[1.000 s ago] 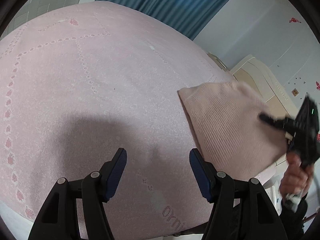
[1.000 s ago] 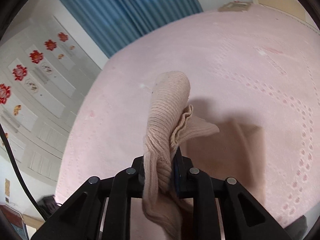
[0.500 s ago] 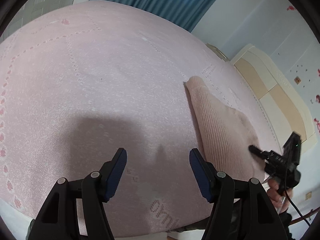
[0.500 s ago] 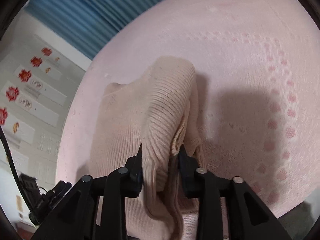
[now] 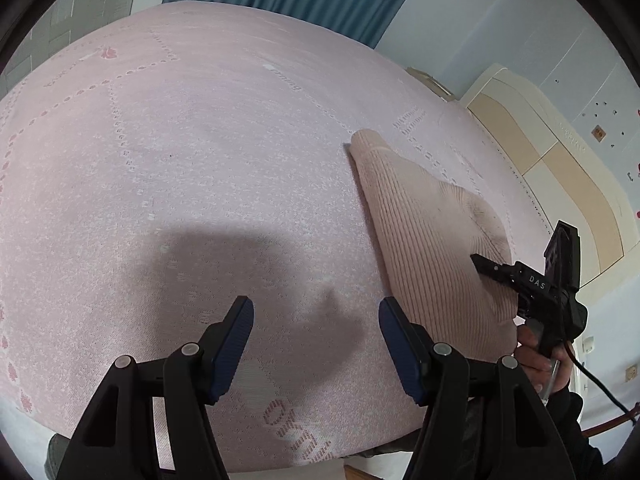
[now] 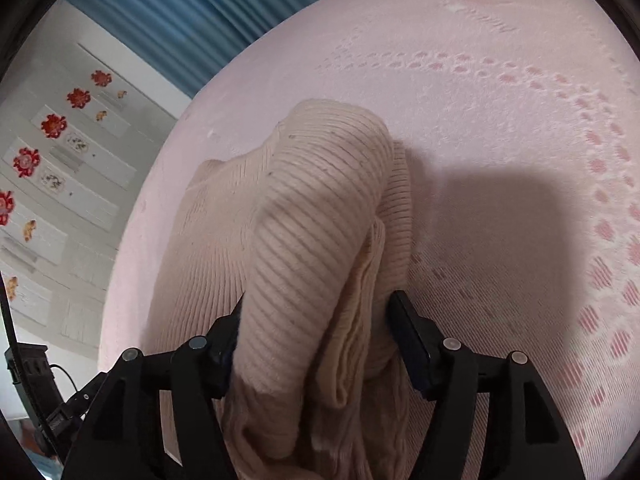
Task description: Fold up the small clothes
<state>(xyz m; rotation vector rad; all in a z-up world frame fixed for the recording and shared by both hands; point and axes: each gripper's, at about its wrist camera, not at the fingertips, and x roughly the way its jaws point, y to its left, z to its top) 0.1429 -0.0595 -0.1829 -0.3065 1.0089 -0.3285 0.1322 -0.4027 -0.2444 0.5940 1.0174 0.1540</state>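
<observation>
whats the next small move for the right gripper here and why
Probably draw the right gripper straight back: its jaws stand apart with a bunched fold of the ribbed pale pink knit garment loose between them, and the rest lies on the pink bedspread. The left gripper is open, empty.

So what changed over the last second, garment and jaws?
The right gripper brought the knit garment down from mid-air onto the bed, then its jaws opened; the fabric now sits loosely between them, bunched. The left gripper stayed open and empty over the bed.
</observation>
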